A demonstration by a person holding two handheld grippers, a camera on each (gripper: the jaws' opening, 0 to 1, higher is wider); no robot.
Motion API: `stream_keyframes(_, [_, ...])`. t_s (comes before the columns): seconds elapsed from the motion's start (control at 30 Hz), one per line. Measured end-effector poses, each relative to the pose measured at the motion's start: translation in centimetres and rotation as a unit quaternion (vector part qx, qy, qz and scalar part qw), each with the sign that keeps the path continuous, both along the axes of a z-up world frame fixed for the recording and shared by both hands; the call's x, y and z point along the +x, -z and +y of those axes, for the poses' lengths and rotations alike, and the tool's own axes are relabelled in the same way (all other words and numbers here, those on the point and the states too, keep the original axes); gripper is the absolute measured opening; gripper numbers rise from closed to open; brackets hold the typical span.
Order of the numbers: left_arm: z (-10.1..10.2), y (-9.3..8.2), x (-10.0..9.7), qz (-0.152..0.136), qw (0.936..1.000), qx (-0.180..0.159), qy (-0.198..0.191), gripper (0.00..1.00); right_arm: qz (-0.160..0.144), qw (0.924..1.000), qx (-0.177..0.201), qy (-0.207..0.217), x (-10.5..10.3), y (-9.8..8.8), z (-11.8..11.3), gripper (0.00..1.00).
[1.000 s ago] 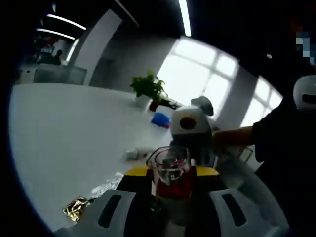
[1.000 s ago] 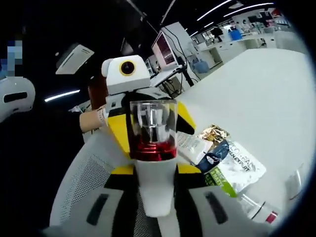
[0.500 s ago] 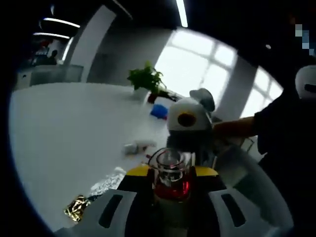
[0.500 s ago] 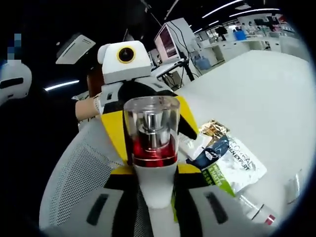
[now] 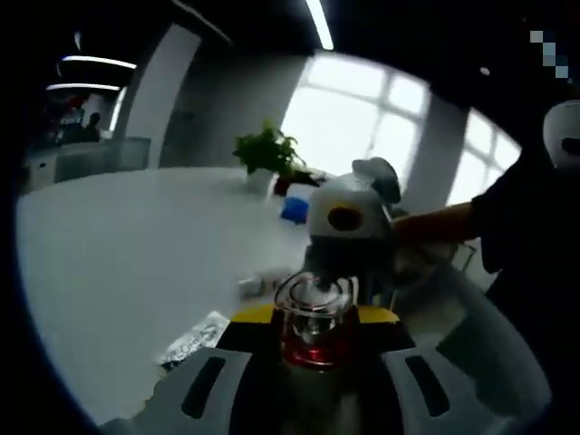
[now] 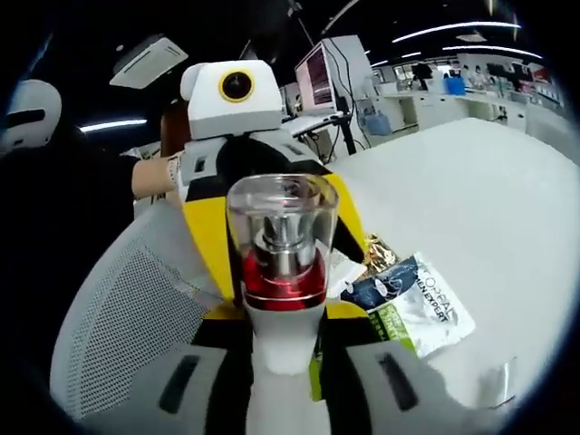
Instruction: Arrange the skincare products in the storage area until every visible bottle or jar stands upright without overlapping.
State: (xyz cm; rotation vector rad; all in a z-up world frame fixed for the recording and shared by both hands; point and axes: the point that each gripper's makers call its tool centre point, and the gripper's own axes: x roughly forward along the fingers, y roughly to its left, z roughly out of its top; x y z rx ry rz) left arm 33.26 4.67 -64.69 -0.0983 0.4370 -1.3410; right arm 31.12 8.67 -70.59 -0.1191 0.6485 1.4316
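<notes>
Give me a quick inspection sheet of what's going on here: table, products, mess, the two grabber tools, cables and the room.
Surface: white table, mostly bare.
Job's things: one white bottle with a red collar and clear cap, held up between both grippers; a small clear item lies near the table edge, too blurred to identify.
Clutter: a blue-and-green sachet and a gold foil packet lie flat on the table; a silvery packet too.
Grippers: right gripper holds the bottle's body; left gripper meets it at the cap end, grip unclear.
Cables: some hang by a monitor.
Surroundings: office, windows, potted plant, mesh chair.
</notes>
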Motion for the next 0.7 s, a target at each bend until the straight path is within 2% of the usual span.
stream_keyframes(0.7, [-0.6,-0.5,1.9,-0.06,0.998,0.018,-0.009,0.26,-0.094,0.9951,-0.023,-0.019,2.8,-0.1,-0.7,0.26])
